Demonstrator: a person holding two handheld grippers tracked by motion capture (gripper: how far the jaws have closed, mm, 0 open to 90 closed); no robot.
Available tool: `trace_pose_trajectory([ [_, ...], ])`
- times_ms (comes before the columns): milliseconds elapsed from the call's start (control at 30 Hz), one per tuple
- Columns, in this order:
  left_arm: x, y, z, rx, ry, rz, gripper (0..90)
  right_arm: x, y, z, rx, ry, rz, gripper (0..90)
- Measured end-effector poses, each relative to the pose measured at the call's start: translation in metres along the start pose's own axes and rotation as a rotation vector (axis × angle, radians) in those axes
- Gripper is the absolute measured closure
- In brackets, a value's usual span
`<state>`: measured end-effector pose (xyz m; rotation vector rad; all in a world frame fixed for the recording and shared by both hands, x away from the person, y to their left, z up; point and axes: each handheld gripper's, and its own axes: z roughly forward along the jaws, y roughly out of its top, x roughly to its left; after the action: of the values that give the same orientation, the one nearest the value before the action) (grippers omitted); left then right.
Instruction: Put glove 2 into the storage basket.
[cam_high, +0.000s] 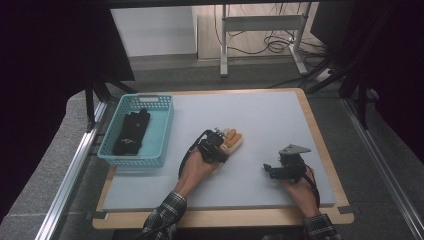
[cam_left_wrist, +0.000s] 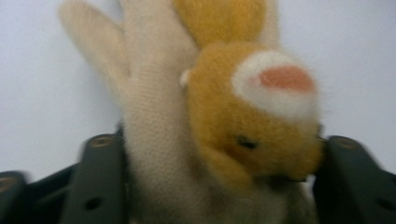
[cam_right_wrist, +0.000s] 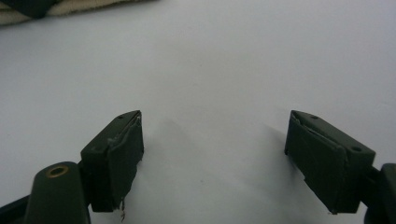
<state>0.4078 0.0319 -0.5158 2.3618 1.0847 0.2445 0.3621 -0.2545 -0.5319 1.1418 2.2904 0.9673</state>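
A cream knitted glove (cam_high: 234, 139) with a fuzzy orange animal face (cam_left_wrist: 252, 116) lies mid-table on the grey mat. My left gripper (cam_high: 220, 145) holds its cuff end, and in the left gripper view (cam_left_wrist: 223, 142) both black jaws press the glove's sides while its fingers point away. My right gripper (cam_high: 269, 170) rests low over the mat at the front right, well apart from the glove. Its jaws (cam_right_wrist: 215, 140) stand wide open over bare mat with nothing between them. A strip of cream fabric (cam_right_wrist: 70, 7) shows at the top left of the right gripper view.
A teal plastic basket (cam_high: 160, 131) stands at the table's left with black gloves (cam_high: 131, 131) lying inside. The grey mat (cam_high: 270, 115) covers a wooden table top. Beyond the far edge are a table frame and cables on the floor.
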Motion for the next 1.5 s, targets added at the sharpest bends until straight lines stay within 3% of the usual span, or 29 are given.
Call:
trace_pose_trajectory([
  [100,0.000,-0.001,-0.002,-0.012,-0.015,0.002,55.7,0.000,0.000,0.000,0.000,0.000,0.000,19.0],
  [233,0.002,-0.001,-0.004,-0.026,-0.022,0.000,58.7,0.000,0.000,0.000,0.001,0.000,0.000,19.0],
  [533,0.008,0.001,-0.013,-0.046,-0.027,-0.010,59.8,0.000,0.000,0.000,0.000,0.000,0.001,19.0],
  [800,0.018,0.007,-0.034,-0.080,-0.018,-0.032,59.7,0.000,0.000,0.000,0.000,0.000,0.001,19.0],
  [1133,0.043,0.016,-0.078,-0.128,0.031,-0.072,59.2,0.000,0.000,0.000,0.000,0.000,0.001,18.9],
  [1300,0.064,0.016,-0.104,-0.154,0.078,-0.120,59.0,0.000,0.000,0.000,0.000,0.001,0.001,19.0],
  [1500,0.085,0.013,-0.123,-0.163,0.131,-0.157,58.7,0.000,0.000,0.000,0.000,0.001,0.001,19.0],
])
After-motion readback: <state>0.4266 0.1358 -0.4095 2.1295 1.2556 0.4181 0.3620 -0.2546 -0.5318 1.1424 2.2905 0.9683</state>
